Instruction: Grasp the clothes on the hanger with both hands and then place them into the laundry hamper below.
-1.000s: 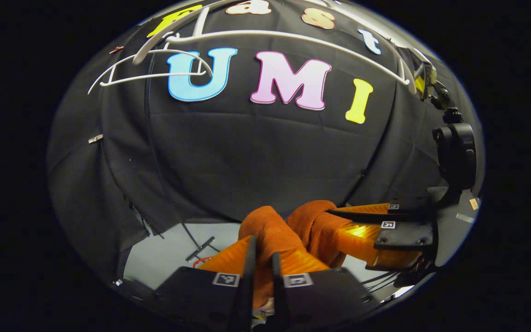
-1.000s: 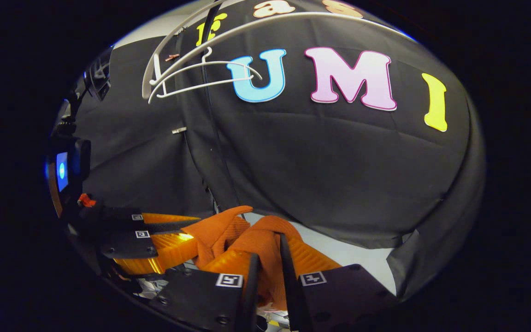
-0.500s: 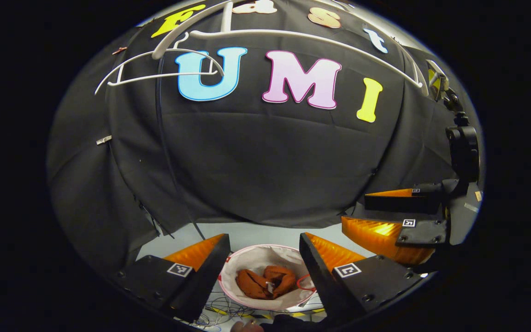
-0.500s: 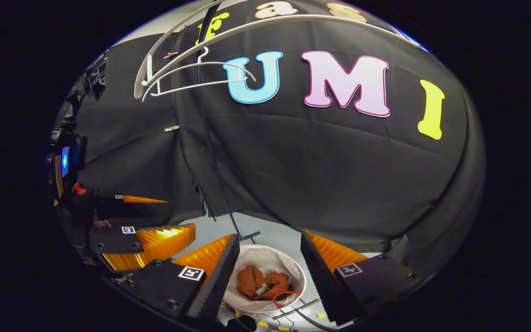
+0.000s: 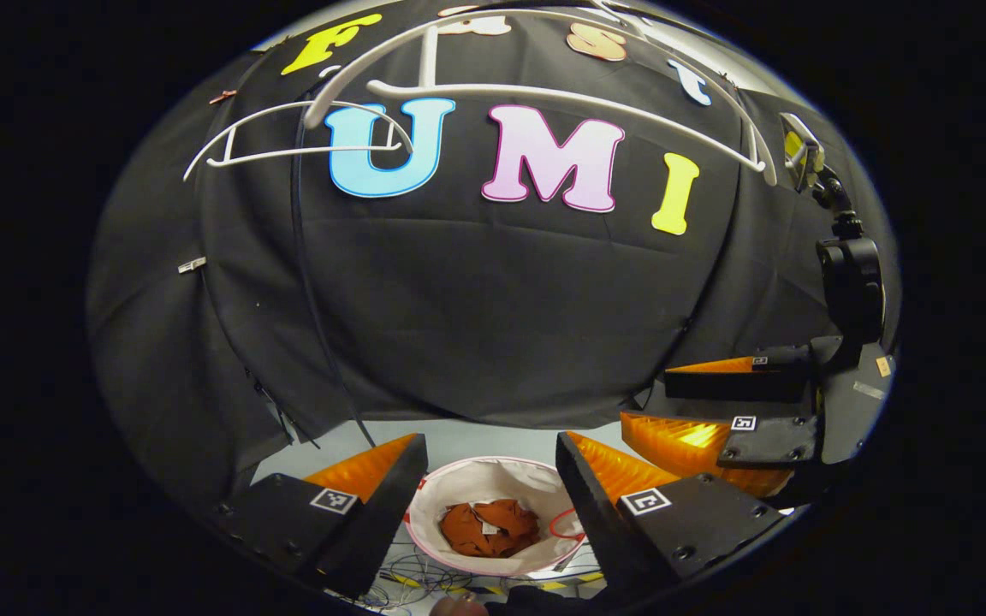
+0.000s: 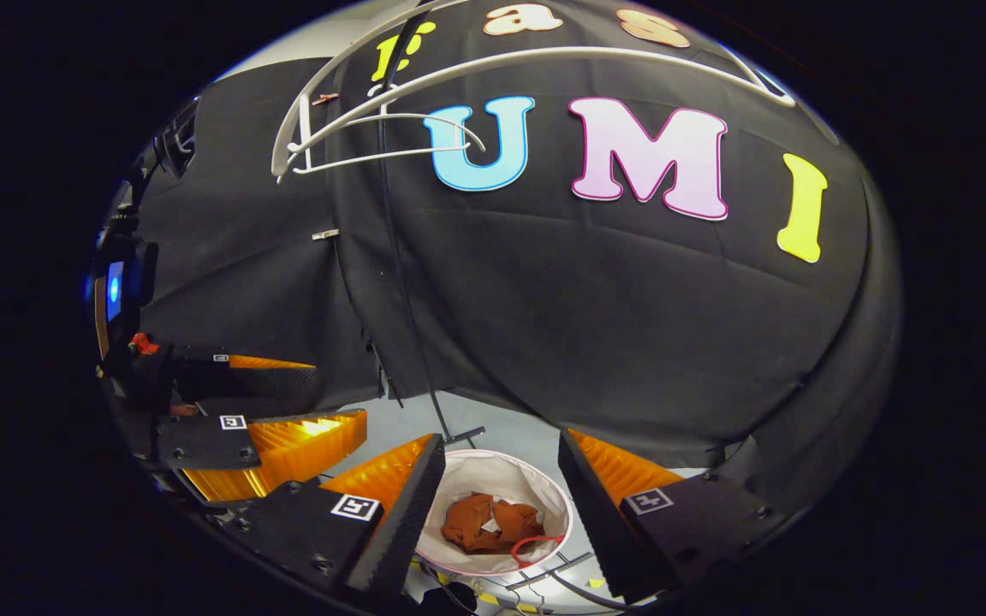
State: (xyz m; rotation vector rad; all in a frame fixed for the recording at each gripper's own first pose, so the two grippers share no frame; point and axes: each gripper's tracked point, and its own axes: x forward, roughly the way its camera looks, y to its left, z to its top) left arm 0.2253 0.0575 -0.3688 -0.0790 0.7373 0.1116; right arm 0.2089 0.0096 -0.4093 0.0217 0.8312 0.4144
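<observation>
Both tongs wide & holding nothing, left tongs [image 5: 487, 466] & right tongs [image 6: 497, 466] at frame bottom above the hamper [image 5: 433, 520], where the orange clothes [image 5: 493, 529] lie crumpled bottom-centre; looks soft, light, floppy, so regrip at a bunched fold if needed.

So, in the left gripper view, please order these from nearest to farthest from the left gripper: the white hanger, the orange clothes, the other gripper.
From the left gripper, which is open:
1. The other gripper, just to its right, also open.
2. The orange clothes, below, lying in the white hamper.
3. The white hanger, high above against the black wall, bare.
</observation>
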